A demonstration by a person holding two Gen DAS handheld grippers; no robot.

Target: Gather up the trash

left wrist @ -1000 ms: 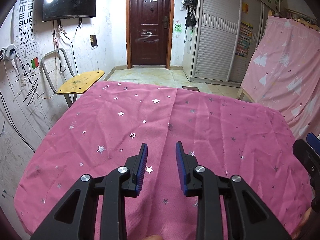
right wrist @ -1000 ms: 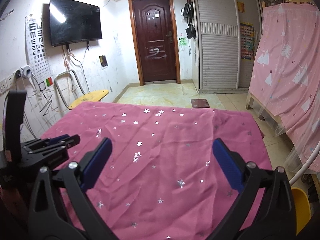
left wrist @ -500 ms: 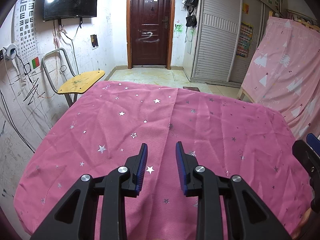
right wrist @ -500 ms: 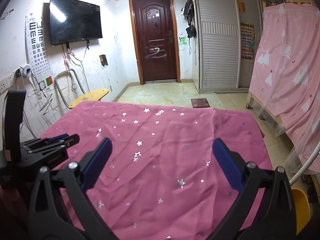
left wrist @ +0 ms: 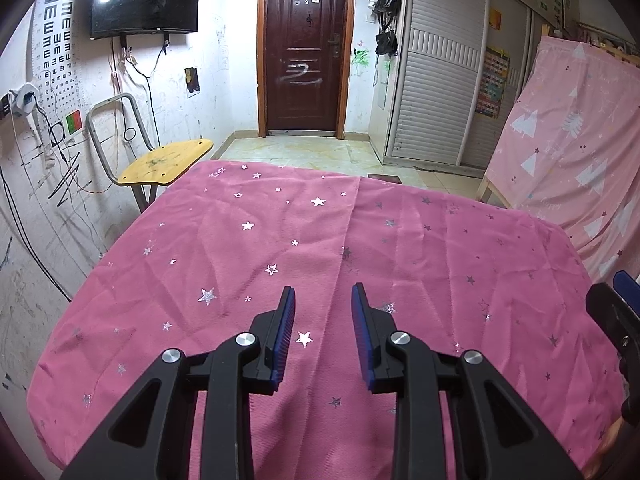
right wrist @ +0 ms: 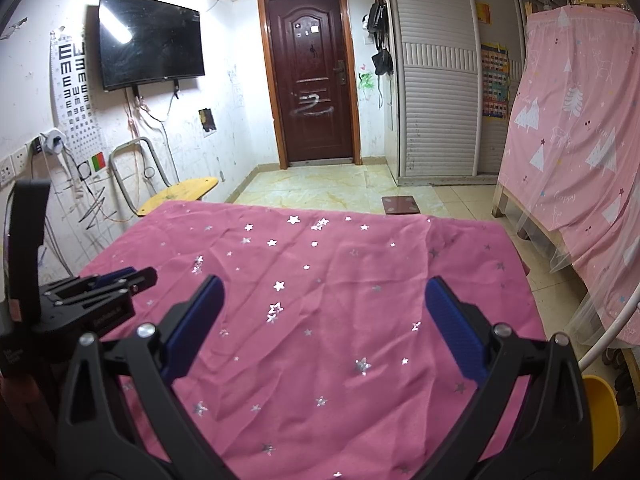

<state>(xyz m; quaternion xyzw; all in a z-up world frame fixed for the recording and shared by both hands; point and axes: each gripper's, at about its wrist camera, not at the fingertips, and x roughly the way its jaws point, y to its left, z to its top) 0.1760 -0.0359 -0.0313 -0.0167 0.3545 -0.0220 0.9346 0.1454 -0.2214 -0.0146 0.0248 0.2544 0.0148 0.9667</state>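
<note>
1. Two grippers hang over the table [left wrist: 224,248] I am working at, which is draped in a pink cloth [right wrist: 360,300] scattered with silver stars.
2. My left gripper [left wrist: 323,300] has its blue-padded fingers [left wrist: 285,328] set a narrow gap apart, with nothing between them; only the cloth and one white star show in the gap.
3. My right gripper [right wrist: 320,304] is spread wide, its blue pads [right wrist: 454,328] far apart and holding nothing.
4. In the right wrist view the left gripper [right wrist: 116,280] sits at the left edge, low over the table's left side (in the left wrist view, the right gripper [left wrist: 618,308] just shows at the right edge, so the two are side by side).
5. I cannot pick out any trash on the cloth from either camera; the task's thing does not show in these views.
6. A yellow chair [left wrist: 168,162] with a grey tube frame stands just beside the table's far left corner, against the marked white wall.
7. A dark television [right wrist: 150,42] hangs on that wall beside an eye chart [right wrist: 74,80]; a brown door [left wrist: 302,48] closes the far end.
8. A pink curtain [right wrist: 580,128] printed with white trees hangs to the right, and a yellow bin [right wrist: 600,420] sits on the floor below the table's right side.
</note>
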